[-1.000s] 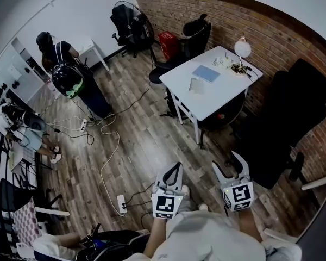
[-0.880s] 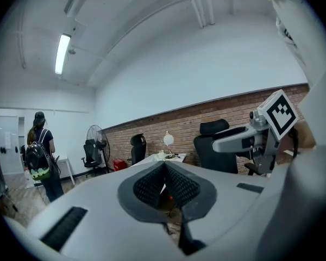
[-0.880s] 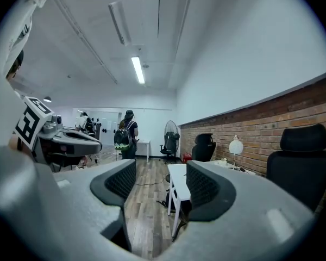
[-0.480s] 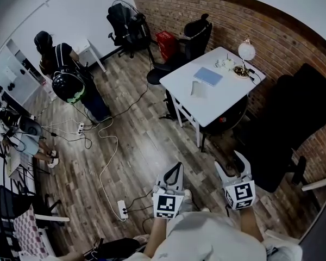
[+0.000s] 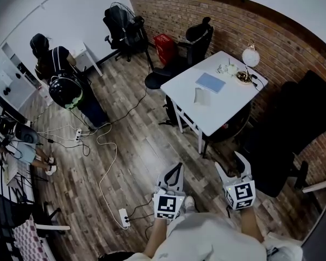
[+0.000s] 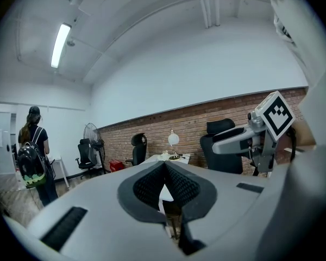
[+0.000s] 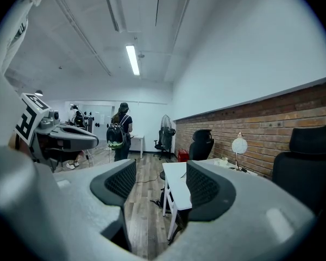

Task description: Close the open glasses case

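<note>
L gripper [image 6: 164,165]: pads meet at the tips, nothing between them. R gripper [image 7: 160,182]: jaws apart, empty; floor and a table edge show through the gap. In the head view both sit low at centre, L gripper [image 5: 176,170] beside R gripper [image 5: 231,165], not touching, both pointing up-frame toward the table [image 5: 224,109]. They hold the same spot in frame as 1 s ago, jaw states unchanged.

The table is well ahead of both grippers. On it, near the middle, lies a pale grey item, prob. the case [image 5: 201,95], too small to tell if the lid is up. Just beyond it is a blue pad [image 5: 211,82]; a lamp [image 5: 251,56] stands at the far corner by the brick wall [image 5: 271,31]. A black chair [image 5: 304,118] is to the table's right.

Vs 1 s ago: the table, case and lamp sit slightly further right and lower in frame. The power strip [image 5: 124,216] on the floor is lower too. The person [image 5: 54,64] with a backpack [image 5: 65,90] at far left has shifted up-left. The figure seen at the bottom-left edge is out of view.
</note>
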{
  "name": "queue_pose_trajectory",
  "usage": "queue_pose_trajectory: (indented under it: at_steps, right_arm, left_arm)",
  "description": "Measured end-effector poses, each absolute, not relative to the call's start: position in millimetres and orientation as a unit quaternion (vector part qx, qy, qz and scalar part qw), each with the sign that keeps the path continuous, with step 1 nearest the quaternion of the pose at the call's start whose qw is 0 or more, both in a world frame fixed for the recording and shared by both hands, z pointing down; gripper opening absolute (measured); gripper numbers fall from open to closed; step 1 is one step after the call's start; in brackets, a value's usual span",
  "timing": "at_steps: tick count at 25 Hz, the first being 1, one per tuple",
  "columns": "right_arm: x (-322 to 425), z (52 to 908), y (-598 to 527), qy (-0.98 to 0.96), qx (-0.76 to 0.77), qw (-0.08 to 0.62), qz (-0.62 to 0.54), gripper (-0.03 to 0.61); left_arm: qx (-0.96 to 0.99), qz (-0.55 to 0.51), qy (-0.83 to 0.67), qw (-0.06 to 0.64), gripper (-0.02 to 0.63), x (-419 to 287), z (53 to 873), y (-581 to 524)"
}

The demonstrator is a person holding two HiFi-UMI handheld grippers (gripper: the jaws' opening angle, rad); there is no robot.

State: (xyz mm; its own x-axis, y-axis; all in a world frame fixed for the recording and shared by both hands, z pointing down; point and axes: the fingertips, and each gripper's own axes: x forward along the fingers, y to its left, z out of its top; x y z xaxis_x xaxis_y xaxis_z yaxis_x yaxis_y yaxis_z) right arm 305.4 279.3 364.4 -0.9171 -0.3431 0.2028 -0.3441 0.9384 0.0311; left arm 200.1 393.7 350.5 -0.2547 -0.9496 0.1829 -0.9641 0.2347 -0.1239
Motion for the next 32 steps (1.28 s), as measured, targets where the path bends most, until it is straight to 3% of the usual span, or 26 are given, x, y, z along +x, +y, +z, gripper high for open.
queue_pose_trajectory:
  at_steps: [18,32]
  right_arm:
    - [232,365,265,-0.971,0.212,0.114,0.005,0.29]
    - [213,370,249,-0.966,0.227,0.121,0.013,0.29]
  left_arm:
    - [0.636,0.094,-0.765,0.023,0.005,122,348,370]
    - [0.647,0.091,-0.757,0.028,0.005,100,351,350]
